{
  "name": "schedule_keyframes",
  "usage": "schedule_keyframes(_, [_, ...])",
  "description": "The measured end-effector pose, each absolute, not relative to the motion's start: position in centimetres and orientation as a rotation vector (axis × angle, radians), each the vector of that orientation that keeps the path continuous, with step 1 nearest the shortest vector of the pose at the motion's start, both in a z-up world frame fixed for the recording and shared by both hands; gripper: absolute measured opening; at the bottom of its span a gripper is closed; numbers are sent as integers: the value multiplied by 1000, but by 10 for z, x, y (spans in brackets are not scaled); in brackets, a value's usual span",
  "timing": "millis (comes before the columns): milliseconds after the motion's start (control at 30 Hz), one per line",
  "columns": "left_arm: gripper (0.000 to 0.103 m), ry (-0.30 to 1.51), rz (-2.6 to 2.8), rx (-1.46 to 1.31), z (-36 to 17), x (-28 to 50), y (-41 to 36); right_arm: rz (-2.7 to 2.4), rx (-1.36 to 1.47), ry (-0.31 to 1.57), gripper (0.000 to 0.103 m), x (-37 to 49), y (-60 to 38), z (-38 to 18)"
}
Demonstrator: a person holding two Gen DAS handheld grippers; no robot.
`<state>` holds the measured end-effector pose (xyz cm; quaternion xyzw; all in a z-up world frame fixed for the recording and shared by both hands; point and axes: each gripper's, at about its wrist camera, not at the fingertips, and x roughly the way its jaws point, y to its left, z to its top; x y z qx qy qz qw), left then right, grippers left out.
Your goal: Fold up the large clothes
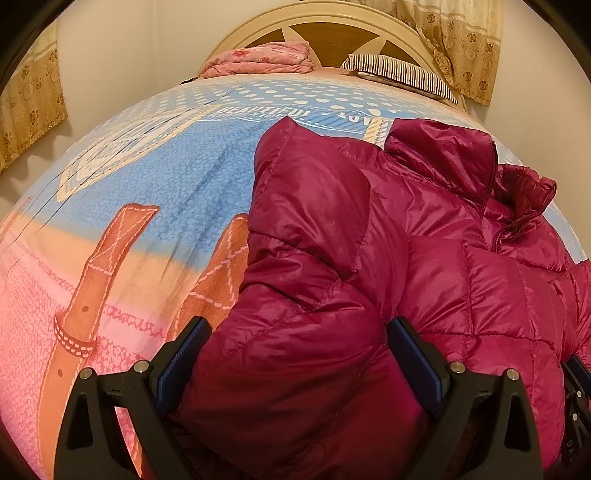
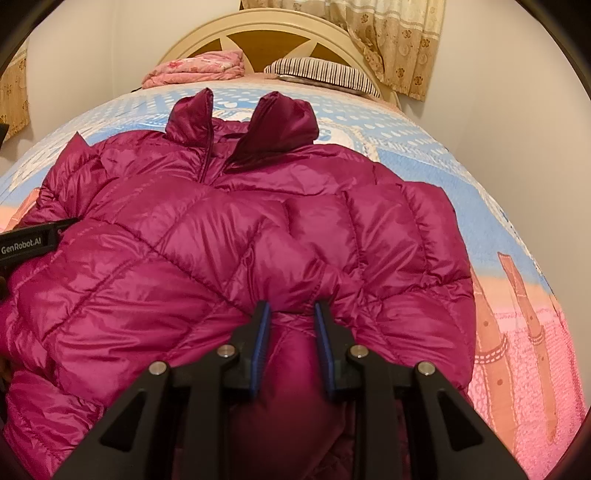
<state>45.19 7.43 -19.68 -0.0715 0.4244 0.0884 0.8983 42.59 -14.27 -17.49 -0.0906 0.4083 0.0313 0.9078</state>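
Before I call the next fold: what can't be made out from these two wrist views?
- Jacket hem: both views, hidden behind each tool's body and the bottom edge.
- Left tool grip: left wrist view, fabric bulges between wide pads; pressing or not, unclear.
- Right tool: fabric pinched, layers uncountable.
- Near edge of bed cover: cut off in both views.

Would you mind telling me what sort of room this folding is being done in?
Most likely a home bedroom: the jacket lies on a bed with a printed bedspread, a curved headboard with a striped pillow beyond, and floral curtains behind.
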Motion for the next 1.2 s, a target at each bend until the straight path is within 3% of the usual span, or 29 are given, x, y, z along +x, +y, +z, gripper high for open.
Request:
schedule_keyframes(133, [98, 903, 171, -147, -196, 453, 75, 79, -174, 853, 29, 427, -142, -173])
schedule_keyframes(233, [97, 968, 125, -142, -190, 454, 79, 116, -218, 887, 34, 429, -141, -167])
schedule_keyframes(300, [97, 989, 103, -141, -176, 450, 85, 166, -231, 916, 52, 431, -144, -157])
schedule_keyframes(333, [97, 962, 94, -141, -160, 446, 89, 188, -226, 915, 70, 430, -145, -151])
schedule_keyframes(367, [97, 935, 86, -142, -149, 444, 90, 203, -230, 892, 80, 428, -148, -140])
schedule_keyframes(433, [97, 871, 72, -129, -121, 445, 92, 204, -260, 829, 84, 426, -150, -122])
schedule_keyframes(600, [97, 795, 25, -93, -71, 480, 76, 220, -238, 785, 84, 463, -159, -91])
schedule_keyframes(767, [98, 771, -25, -103, -55, 547, 50, 215, -198, 772, 84, 528, -156, -72])
schedule_keyframes(1000, [97, 891, 23, -72, -92, 638, 20, 192, -142, 859, 88, 607, -158, -83])
schedule_keyframes(1200, [96, 988, -12, -12, -133, 648, 6, 173, -146, 933, 87, 641, -159, -110])
